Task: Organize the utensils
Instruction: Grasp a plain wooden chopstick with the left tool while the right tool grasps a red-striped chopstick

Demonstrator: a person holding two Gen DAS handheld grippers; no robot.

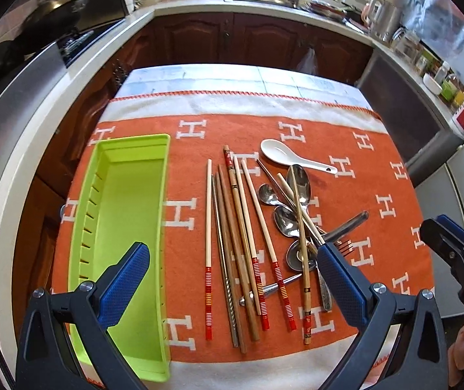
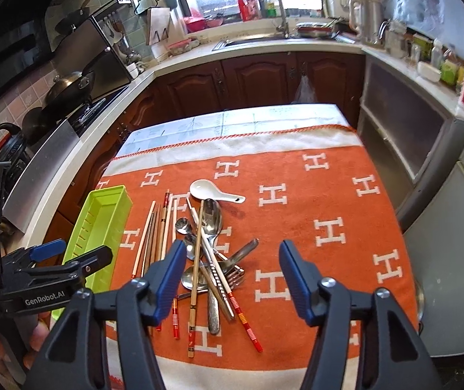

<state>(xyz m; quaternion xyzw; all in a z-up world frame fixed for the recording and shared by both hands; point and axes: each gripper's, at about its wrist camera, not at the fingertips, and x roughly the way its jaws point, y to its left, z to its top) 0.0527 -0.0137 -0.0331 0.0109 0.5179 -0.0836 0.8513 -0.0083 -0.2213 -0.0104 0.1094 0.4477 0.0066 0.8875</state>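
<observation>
A loose heap of utensils lies on the orange cloth [image 1: 378,169] that covers the worktop: a row of chopsticks [image 1: 232,243] running roughly parallel, some with red-banded ends, and just to their right a tangle of steel spoons [image 1: 298,185], a fork [image 1: 342,245] and more chopsticks crossing over one another. A white ceramic spoon [image 1: 284,154] rests at the far end of the heap, its handle pointing right, just beside the bowl of the largest steel spoon. To the left of the chopstick row, apart from it, sits a long lime-green tray [image 1: 134,195] with slots along its left wall; nothing lies in the part of it that shows. The left gripper [image 1: 232,279] hangs above the near ends of the chopsticks, jaws spread wide and holding nothing. The right gripper [image 2: 232,276] hovers over the spoon tangle, jaws likewise released. Brown cabinets [image 2: 258,81] and a sink [image 2: 254,39] stand beyond the worktop.
</observation>
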